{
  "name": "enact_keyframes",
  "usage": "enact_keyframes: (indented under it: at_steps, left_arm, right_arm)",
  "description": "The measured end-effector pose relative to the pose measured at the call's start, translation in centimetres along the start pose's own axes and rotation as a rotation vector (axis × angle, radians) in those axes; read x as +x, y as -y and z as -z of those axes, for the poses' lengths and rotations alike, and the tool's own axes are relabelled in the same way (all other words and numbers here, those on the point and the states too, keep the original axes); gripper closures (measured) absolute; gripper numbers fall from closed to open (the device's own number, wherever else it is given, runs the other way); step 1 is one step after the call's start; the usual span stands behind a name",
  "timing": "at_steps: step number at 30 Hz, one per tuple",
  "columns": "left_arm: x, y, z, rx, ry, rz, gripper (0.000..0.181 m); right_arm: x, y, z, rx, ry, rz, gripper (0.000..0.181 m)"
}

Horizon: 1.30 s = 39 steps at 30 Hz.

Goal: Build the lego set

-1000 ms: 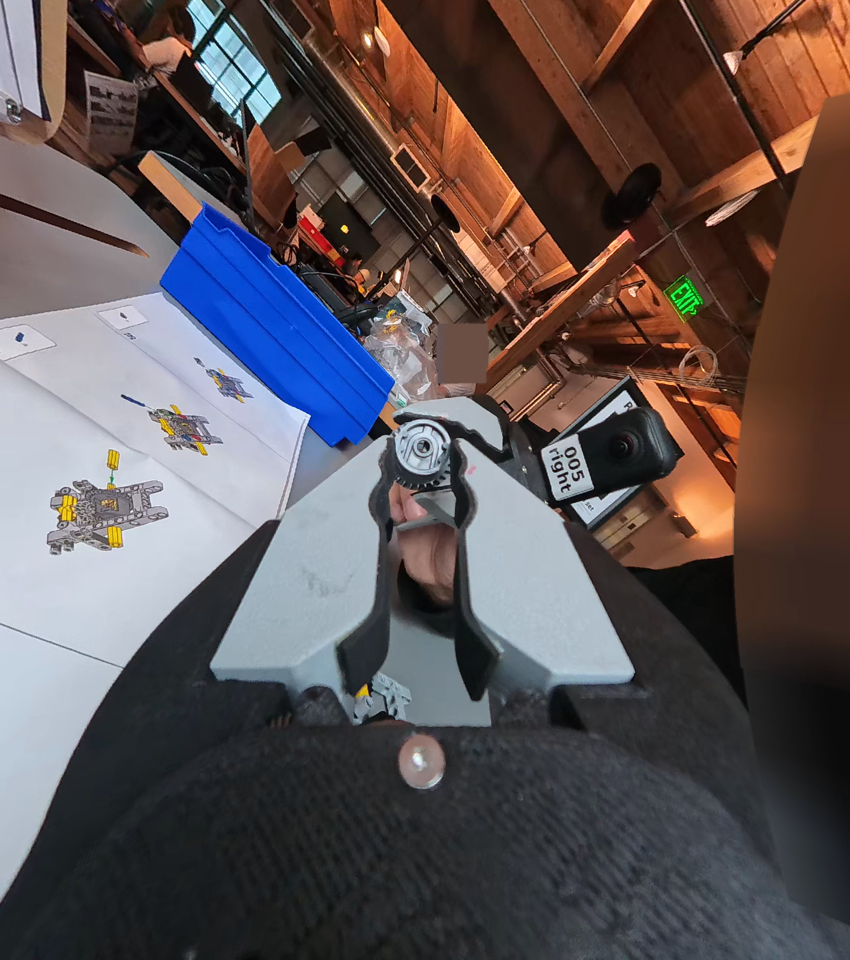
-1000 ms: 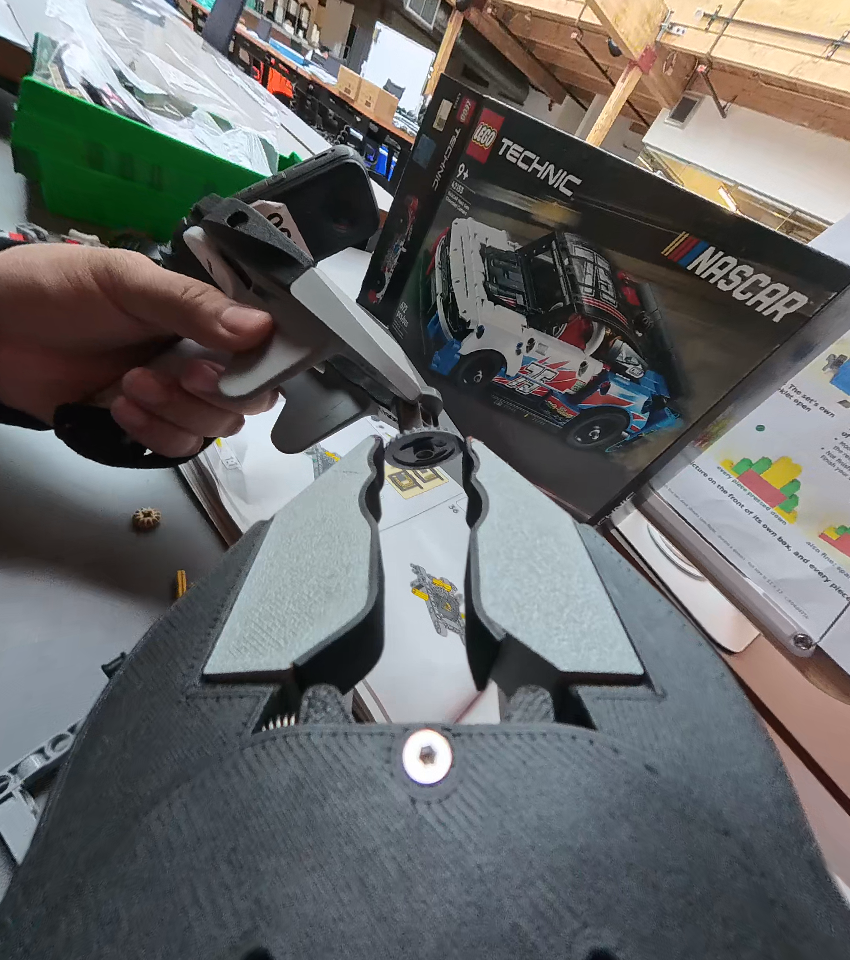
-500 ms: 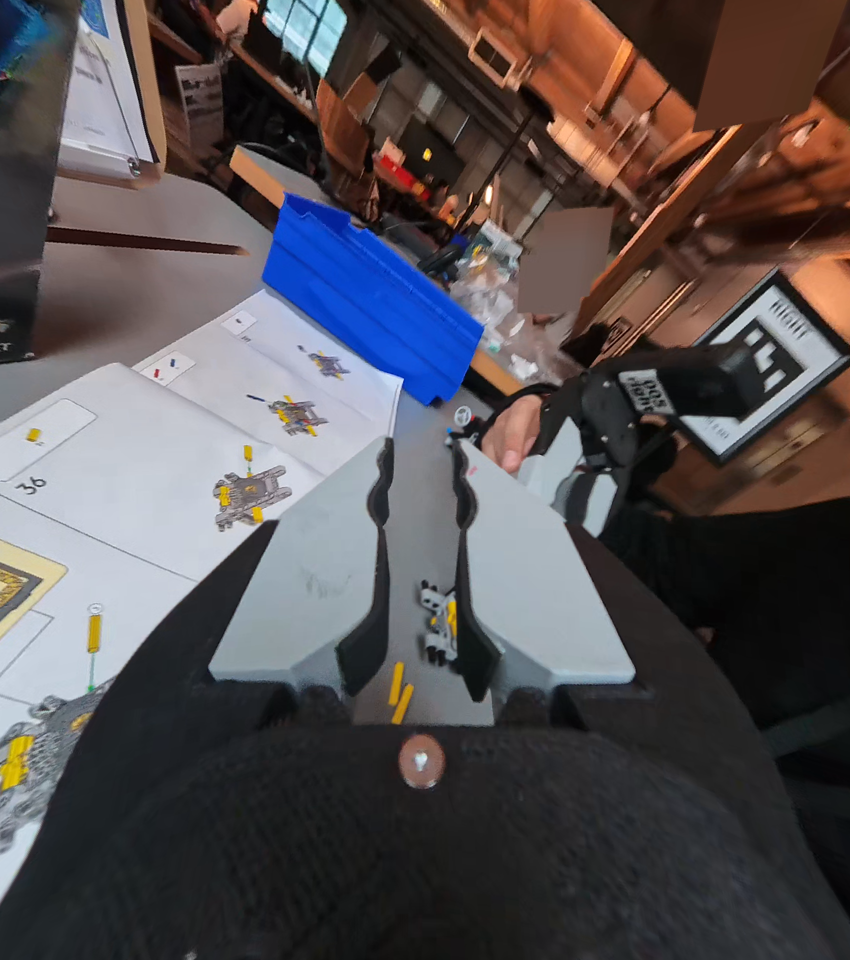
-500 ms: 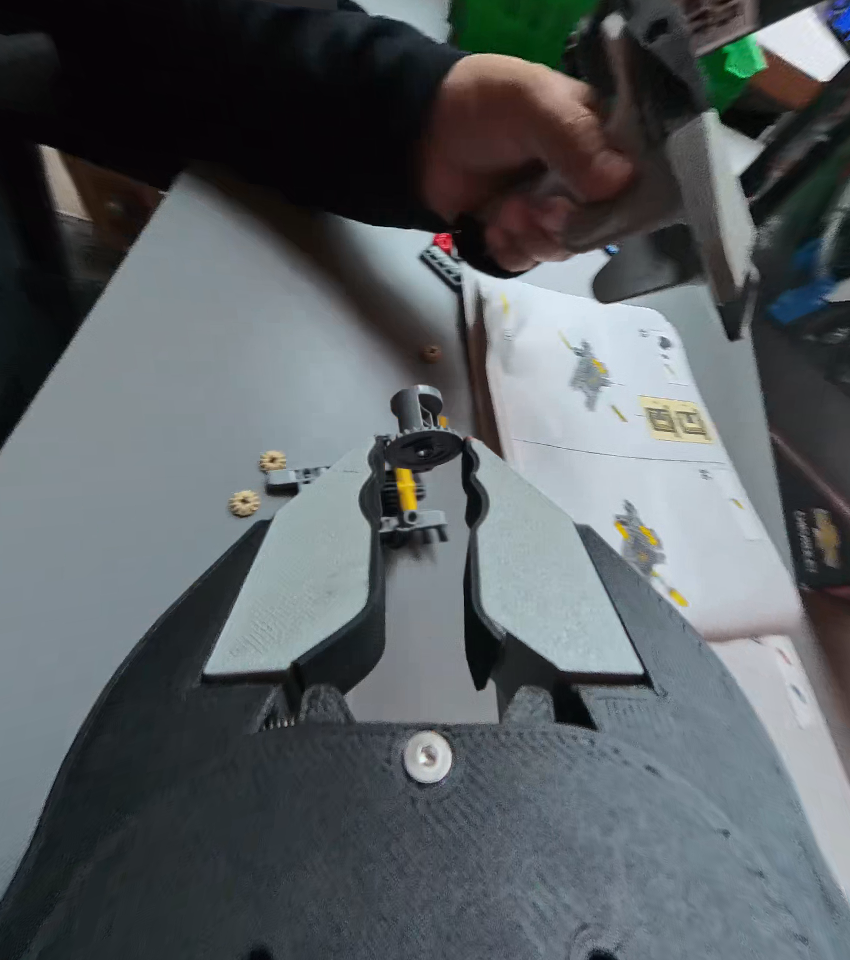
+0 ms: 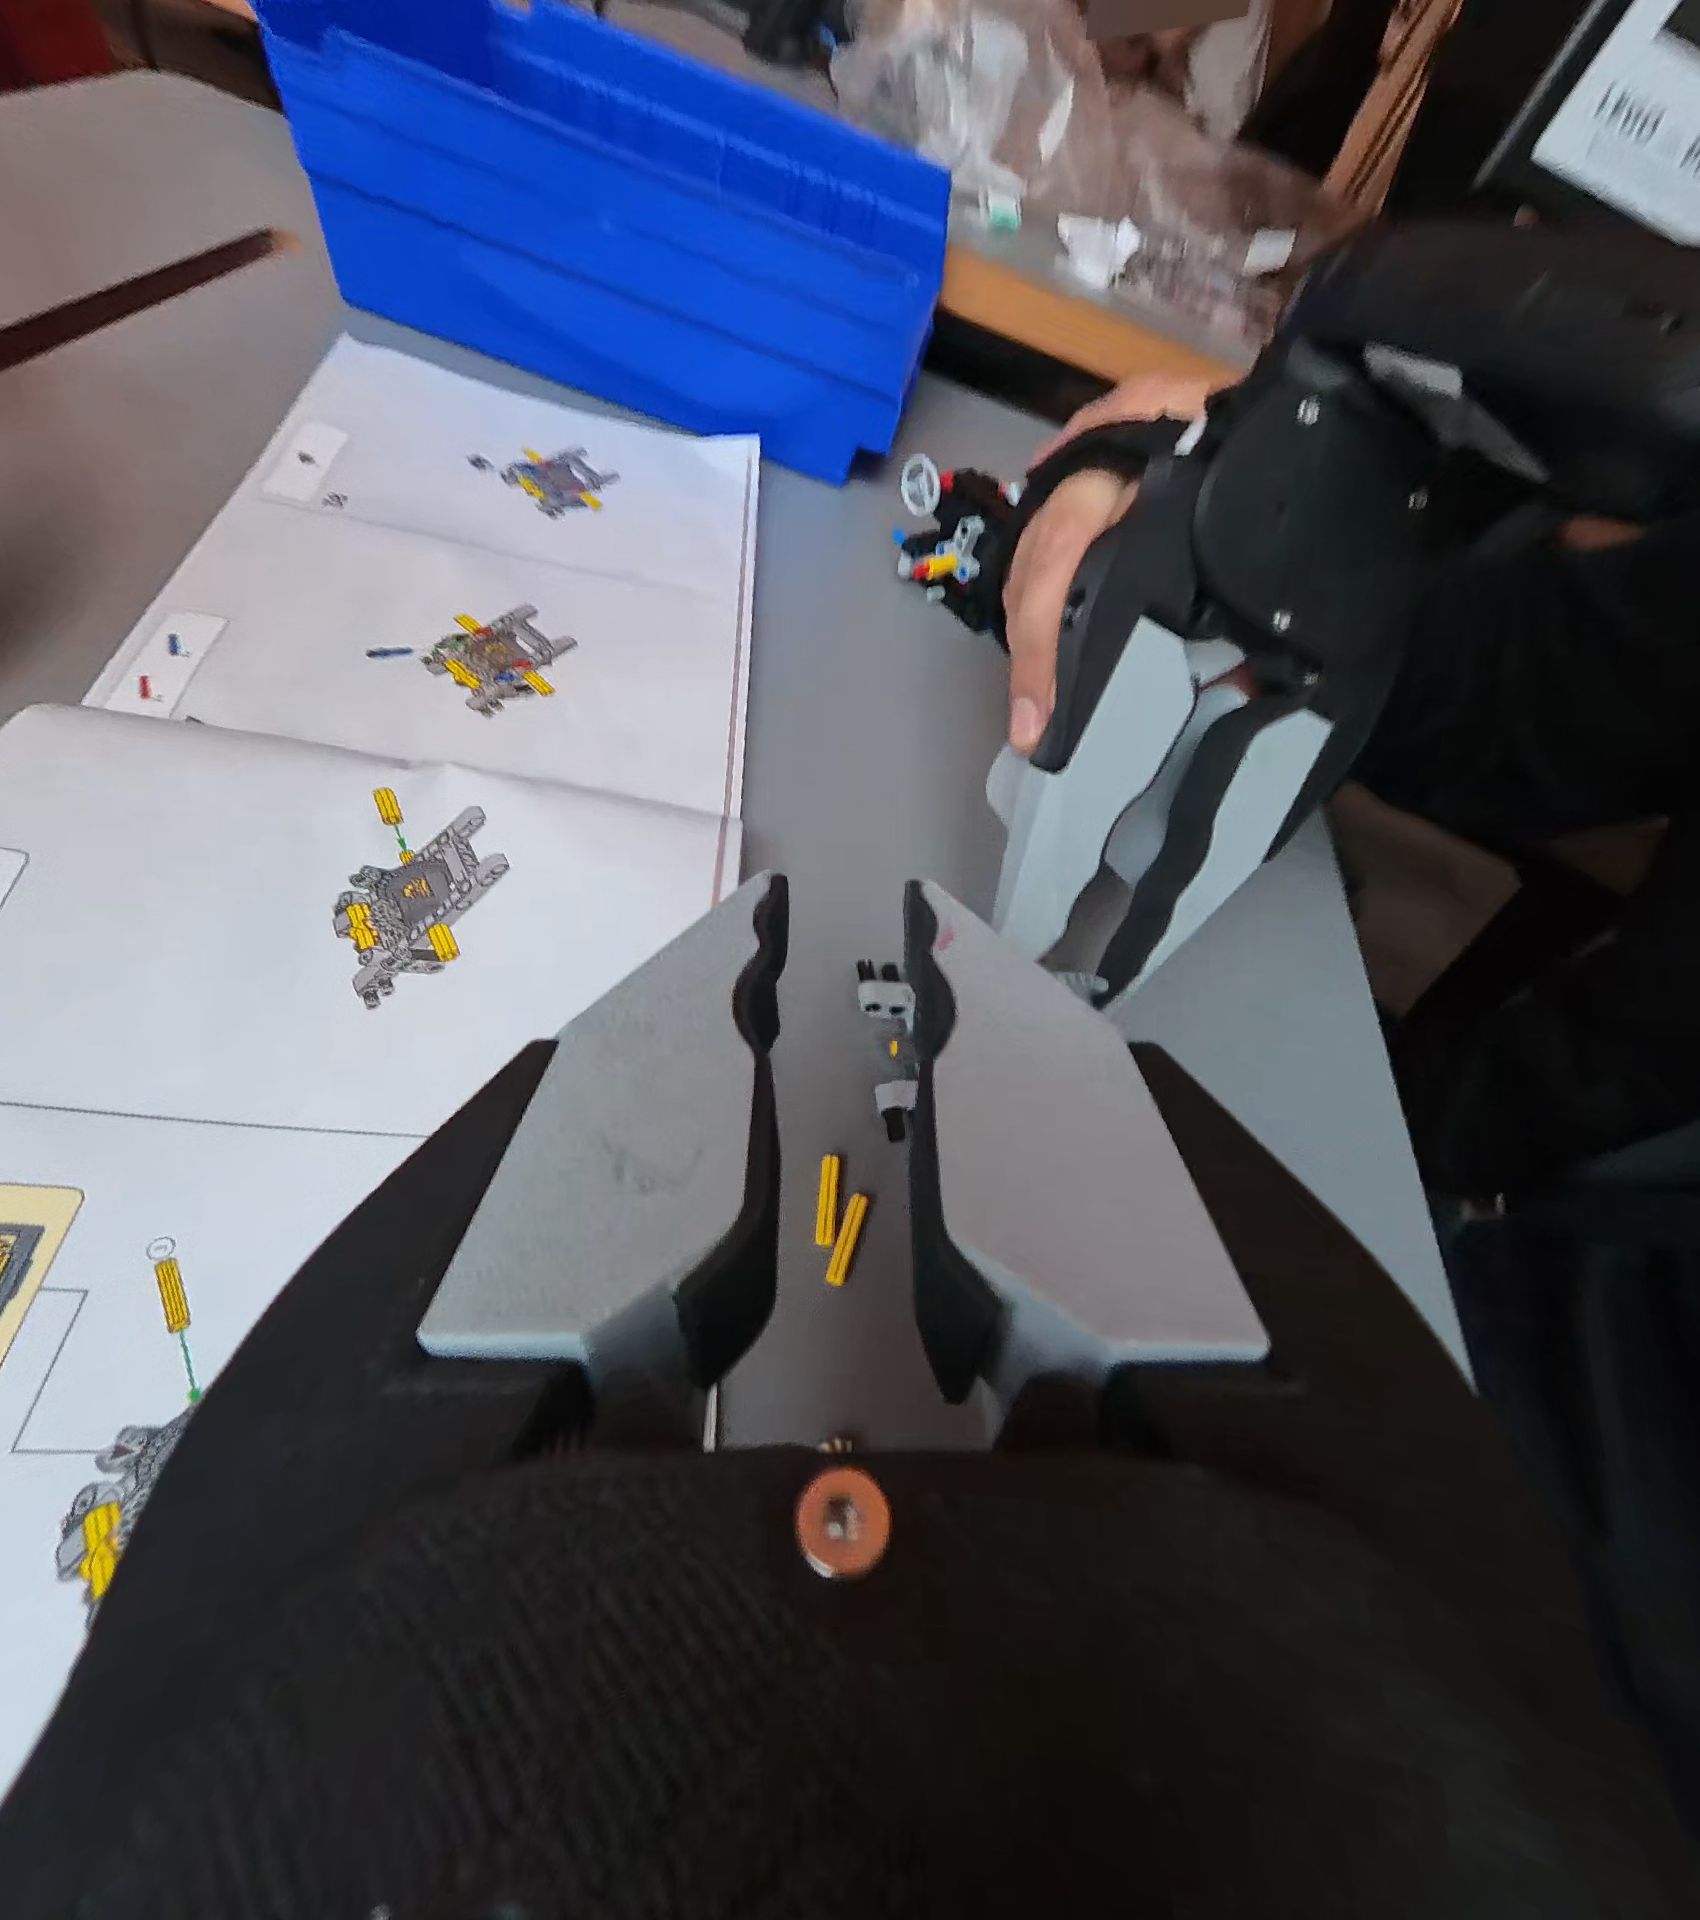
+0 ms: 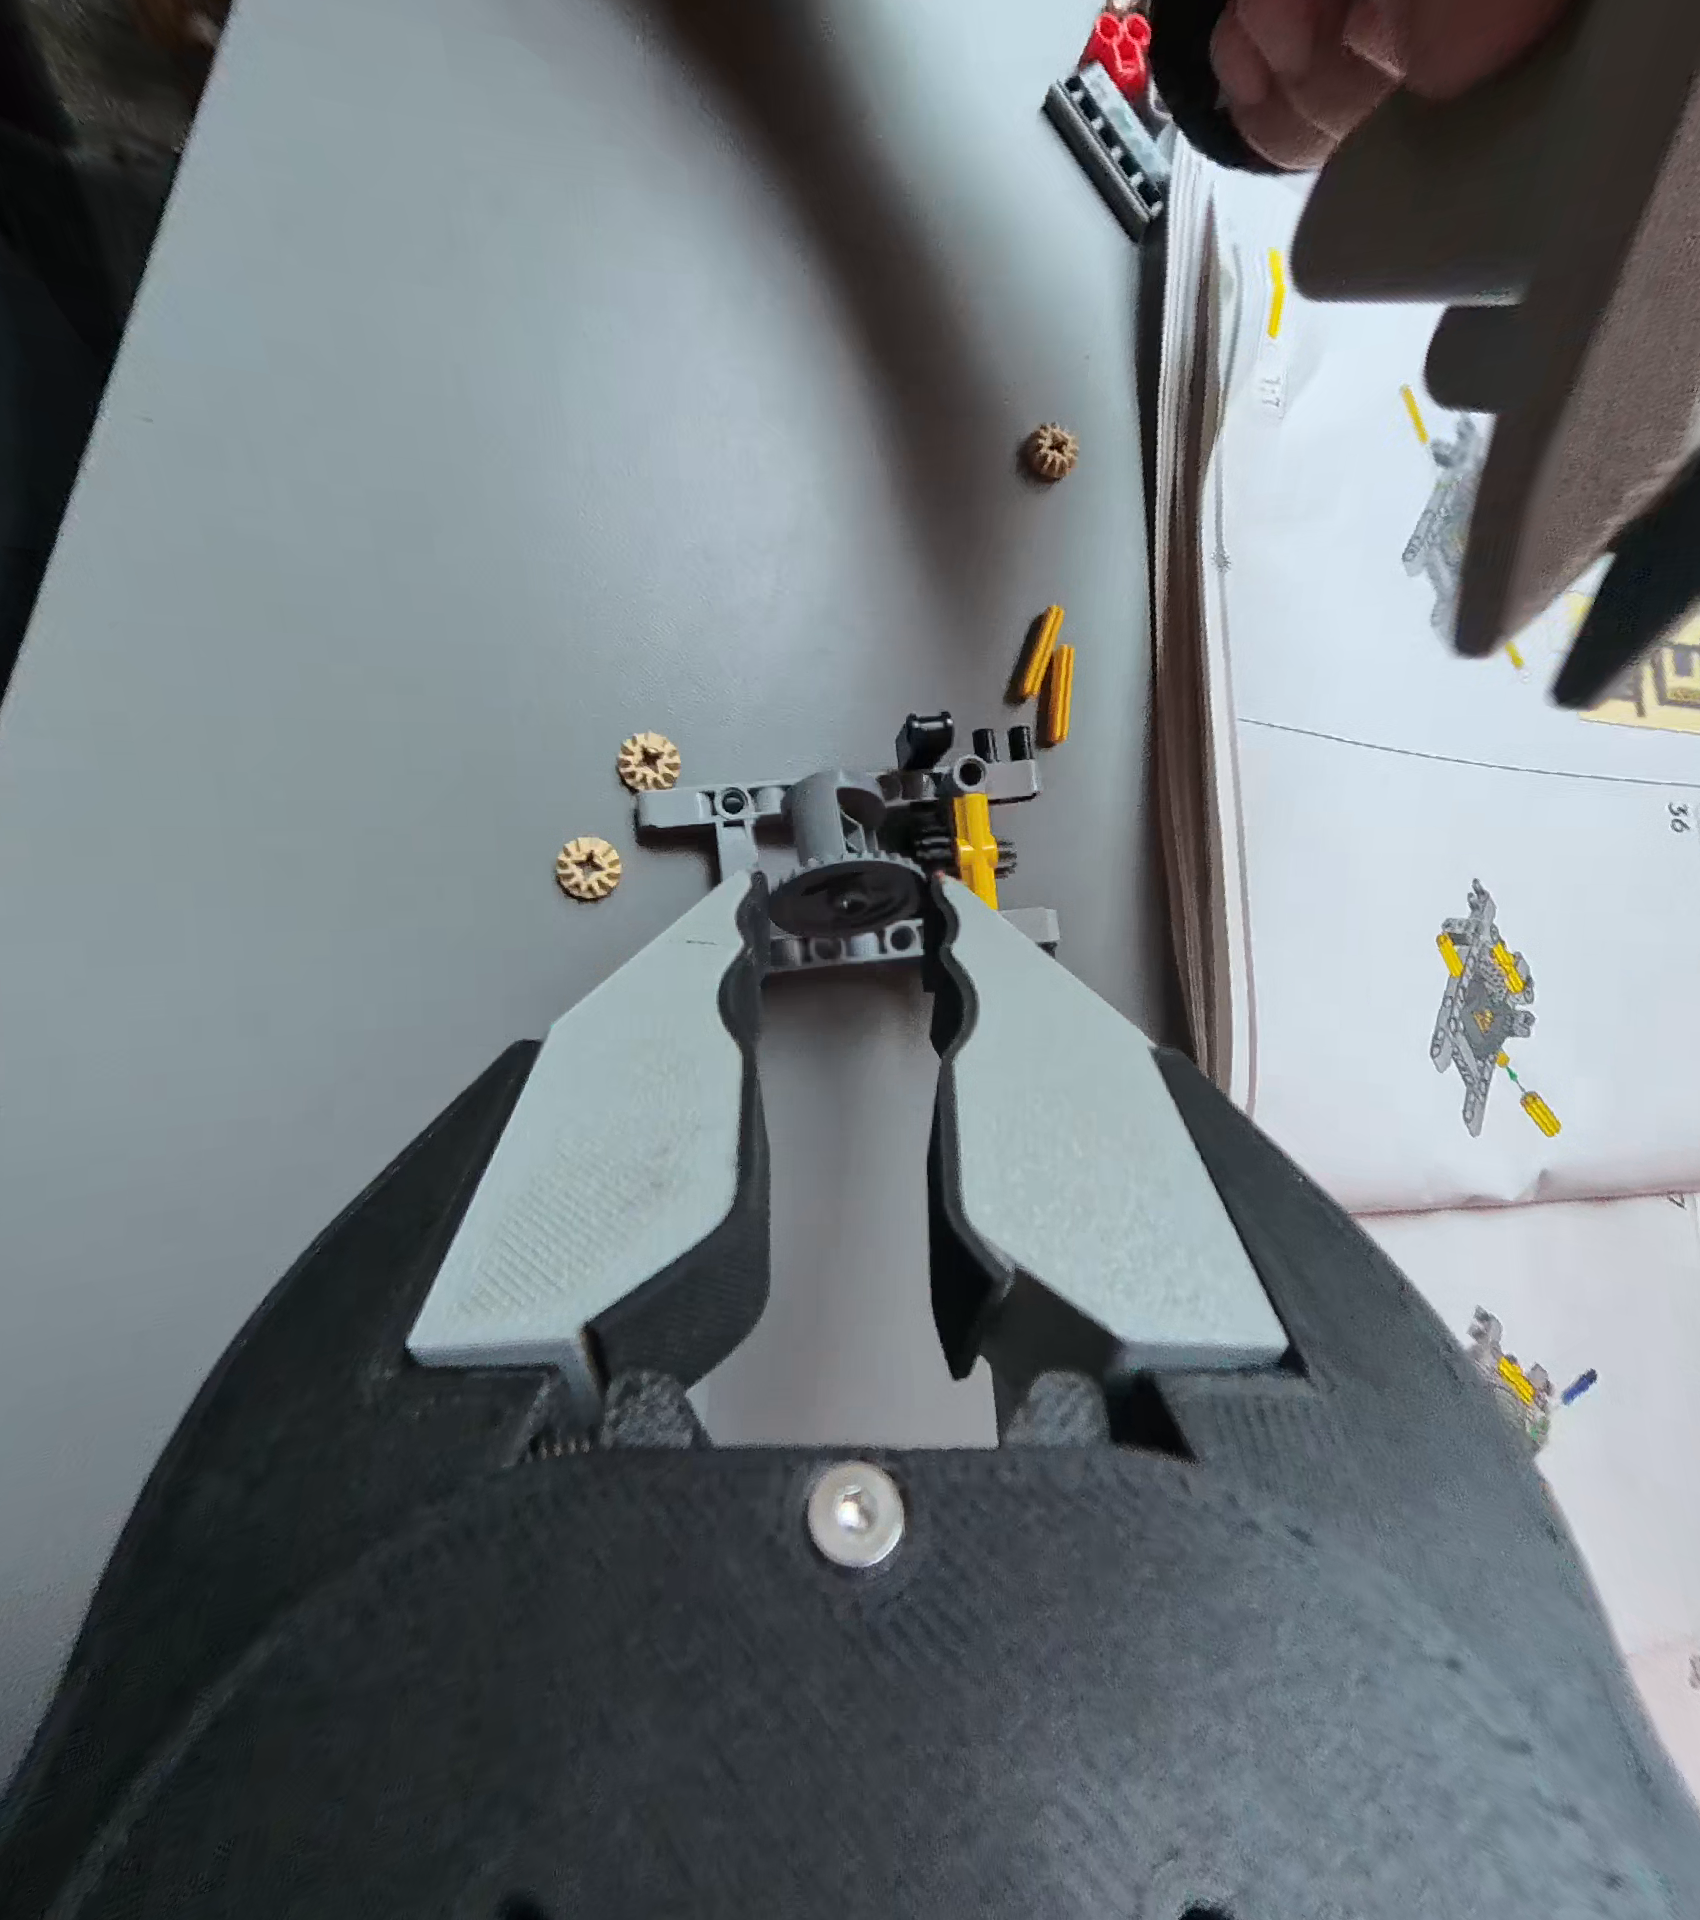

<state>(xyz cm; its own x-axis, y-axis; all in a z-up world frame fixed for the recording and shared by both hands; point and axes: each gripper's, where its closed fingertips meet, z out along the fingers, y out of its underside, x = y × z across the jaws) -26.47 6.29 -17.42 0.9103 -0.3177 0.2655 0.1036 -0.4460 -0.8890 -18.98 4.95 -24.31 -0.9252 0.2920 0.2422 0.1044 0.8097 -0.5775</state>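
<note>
My right gripper (image 6: 844, 904) is shut on a dark grey gear with a round housing (image 6: 830, 883). It holds the gear low over a grey frame assembly (image 6: 721, 805) with a yellow part (image 6: 971, 842) on the grey table; I cannot tell if they touch. My left gripper (image 5: 841, 914) is open and empty, above the same assembly (image 5: 890, 1039) and two yellow axles (image 5: 841, 1216). The axles also show in the right wrist view (image 6: 1043, 675). The right gripper (image 5: 1189, 727) shows at right in the left wrist view, the left gripper (image 6: 1604, 416) blurred at top right in the right wrist view.
An open instruction booklet (image 5: 410, 727) lies to the left; it also shows in the right wrist view (image 6: 1448, 935). A blue bin (image 5: 617, 229) stands behind it. A black sub-assembly (image 5: 950, 540) lies by the bin. Three tan gears (image 6: 648, 758) lie near the frame. A grey beam (image 6: 1111, 145) lies farther off. My hands' fingertips stand some 10 cm from each other.
Both grippers came down from a raised, tip-to-tip pose to the table. The right one still holds the gear, now over the frame. The left one drew apart from it.
</note>
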Motion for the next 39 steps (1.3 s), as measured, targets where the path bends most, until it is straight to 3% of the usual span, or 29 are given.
enact_keyframes:
  at_steps: [7,11,15,19,21,23,32,39]
  left_arm:
    - [2.7,-1.1,-0.8,-0.083,-0.099,-0.079,0.163]
    - [0.6,-2.1,0.2,-0.169,0.039,-0.151,0.162]
    - [-3.1,0.9,4.6,0.041,0.191,-0.117,0.168]
    - [-8.5,4.1,12.2,0.333,0.513,0.001,0.171]
    - [-9.2,5.1,15.4,0.493,0.547,0.07,0.178]
    - [-9.0,5.6,16.7,0.581,0.523,0.091,0.181]
    - [-9.1,4.7,14.3,0.509,0.463,0.134,0.181]
    - [-8.6,4.3,12.6,0.446,0.443,0.102,0.181]
  right_arm:
    - [0.2,-0.5,-0.8,-0.047,-0.025,0.007,0.155]
    - [0.1,-0.4,-0.9,-0.039,-0.041,0.013,0.155]
    - [0.1,-0.3,-0.6,0.011,-0.049,0.007,0.155]
    - [0.5,0.5,0.6,0.118,-0.048,-0.041,0.154]
    - [0.8,1.0,1.1,0.181,-0.048,-0.071,0.155]
    - [1.3,1.4,1.5,0.236,-0.063,-0.096,0.155]
    - [2.4,0.3,1.8,0.314,-0.112,-0.189,0.155]
    - [3.8,-0.2,3.3,0.458,-0.092,-0.302,0.155]
